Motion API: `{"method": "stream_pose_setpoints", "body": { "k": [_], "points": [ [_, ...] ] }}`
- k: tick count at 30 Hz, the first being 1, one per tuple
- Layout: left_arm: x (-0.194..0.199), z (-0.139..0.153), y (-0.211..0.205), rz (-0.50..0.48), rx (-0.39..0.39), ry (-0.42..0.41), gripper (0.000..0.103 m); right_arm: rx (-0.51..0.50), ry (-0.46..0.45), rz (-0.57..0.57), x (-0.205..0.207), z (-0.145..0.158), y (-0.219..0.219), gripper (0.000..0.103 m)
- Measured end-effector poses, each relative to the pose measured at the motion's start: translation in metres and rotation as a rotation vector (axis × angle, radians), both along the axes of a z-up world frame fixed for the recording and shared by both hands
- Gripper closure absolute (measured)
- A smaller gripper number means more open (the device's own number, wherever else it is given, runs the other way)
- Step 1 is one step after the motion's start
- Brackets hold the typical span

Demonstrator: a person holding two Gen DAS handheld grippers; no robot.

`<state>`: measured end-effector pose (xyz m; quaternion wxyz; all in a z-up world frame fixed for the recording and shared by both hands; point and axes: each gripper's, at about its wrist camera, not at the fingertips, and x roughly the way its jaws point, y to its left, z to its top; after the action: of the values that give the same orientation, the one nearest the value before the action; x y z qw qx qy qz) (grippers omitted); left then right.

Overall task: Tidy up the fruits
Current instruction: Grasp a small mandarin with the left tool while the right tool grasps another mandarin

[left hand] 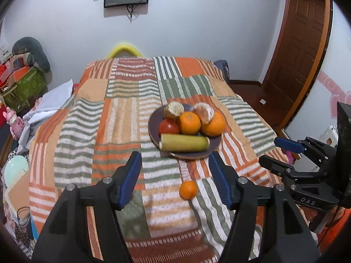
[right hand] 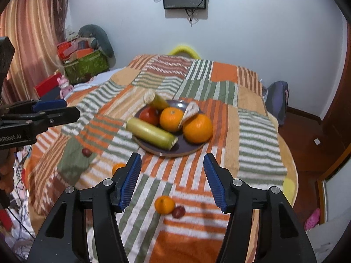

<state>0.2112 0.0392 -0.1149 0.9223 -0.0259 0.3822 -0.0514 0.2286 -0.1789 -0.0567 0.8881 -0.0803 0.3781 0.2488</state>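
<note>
The left tool (left hand: 174,171) is being held with its jaws standing roughly half open; nothing is being gripped or touched by the blue pads (left hand: 129,180). A small orange (left hand: 188,189) is lying loose on the striped blanket (left hand: 87,131) between and below the pads, apart from both. The right tool (right hand: 172,172) is likewise being held partly open and empty, with a second small orange (right hand: 164,204) and a dark red fruit (right hand: 178,212) lying on the blanket beneath the gap, the two touching each other.

The dark plate (right hand: 186,146) is resting on the blanket just beyond both tools. On it are being carried two large oranges (right hand: 197,128), a red tomato (right hand: 149,116), a long yellow-green vegetable (right hand: 152,136) laid across the near side, and two pale, partly peeled items (left hand: 174,109) at the back.

In the right wrist view, the first small orange (right hand: 117,167) is being partly hidden behind the left finger of that tool. Another small dark fruit (right hand: 86,152) is lying on a green patch to the left of the plate. The pale items on the plate are blurred and cannot be identified with certainty. Each tool is being seen only in part at the edge of the other's view. The near edge of the blanket is being cut off by the tool bodies.
</note>
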Motion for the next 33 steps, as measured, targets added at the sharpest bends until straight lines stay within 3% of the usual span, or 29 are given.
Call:
{"method": "stream_pose_setpoints", "body": {
  "k": [22, 24, 26, 33],
  "points": [
    [0.020, -0.103, -0.024, -0.064, 0.003, 0.207, 0.039, -0.087, 0.179, 0.070, -0.005, -0.084, 0.004, 0.048],
    [0.022, -0.108, -0.026, -0.072, 0.007, 0.212, 0.044, -0.089, 0.192, 0.082, -0.003, -0.090, 0.005, 0.050],
    [0.025, -0.112, -0.028, -0.084, 0.005, 0.217, 0.049, -0.092, 0.205, 0.093, -0.001, -0.094, 0.005, 0.059],
    [0.034, -0.123, -0.032, -0.103, -0.016, 0.239, 0.061, -0.098, 0.205, 0.121, 0.000, -0.097, 0.008, 0.062]
  ]
}}
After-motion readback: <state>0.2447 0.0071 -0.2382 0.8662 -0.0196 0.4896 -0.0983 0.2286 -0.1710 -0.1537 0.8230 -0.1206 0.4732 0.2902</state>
